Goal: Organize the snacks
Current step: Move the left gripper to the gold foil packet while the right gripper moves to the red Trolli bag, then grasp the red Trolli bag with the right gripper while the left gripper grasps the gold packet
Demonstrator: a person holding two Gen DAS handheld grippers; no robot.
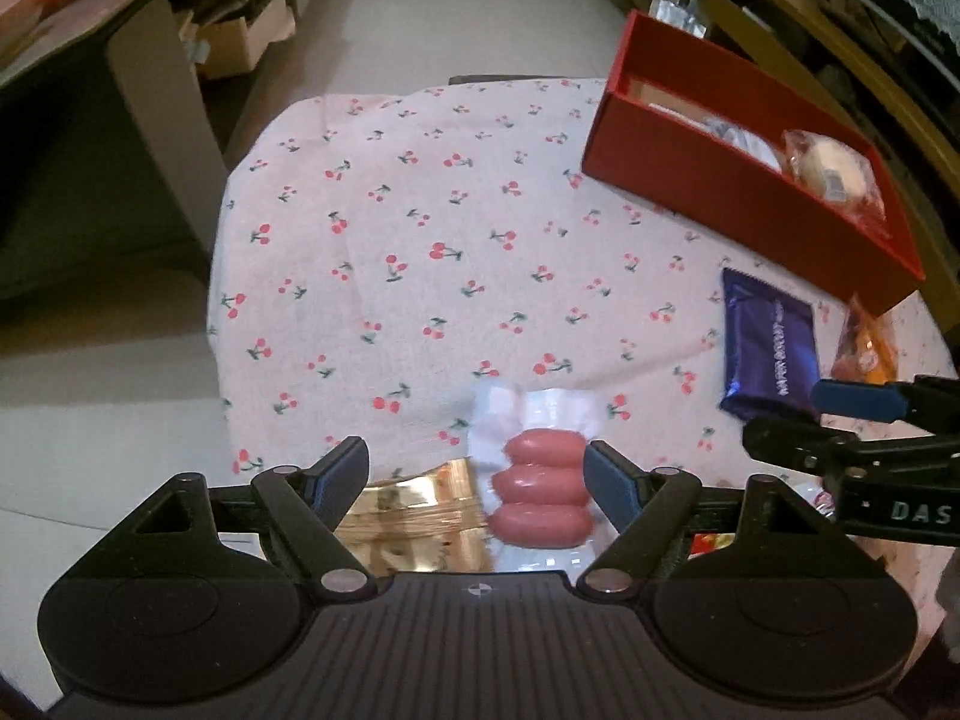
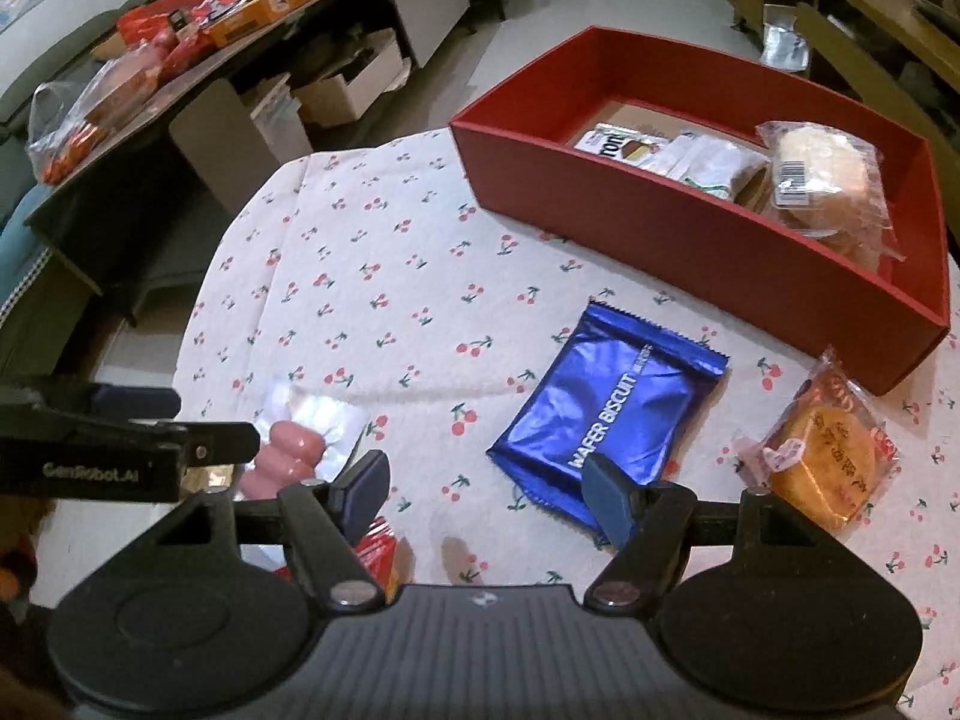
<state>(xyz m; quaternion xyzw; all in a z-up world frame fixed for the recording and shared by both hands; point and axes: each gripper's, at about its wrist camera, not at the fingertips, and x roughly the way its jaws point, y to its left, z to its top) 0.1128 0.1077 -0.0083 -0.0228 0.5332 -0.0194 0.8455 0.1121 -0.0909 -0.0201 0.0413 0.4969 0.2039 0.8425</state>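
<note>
Left wrist view: open left gripper [image 1: 474, 471] straddles the soft, slippery sausage pack [image 1: 540, 495]; pinch across its plump middle, while the right gripper [image 2: 486, 489] gapes empty.

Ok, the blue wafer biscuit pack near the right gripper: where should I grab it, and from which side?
Take the wafer biscuit pack across its narrow width at the near end, coming down from above with the open right gripper. It lies flat on the tablecloth, tilted, its near end already by the right-hand pad. The puffy middle would probably slip; the crimped end seam gives a flatter pinch.
</note>
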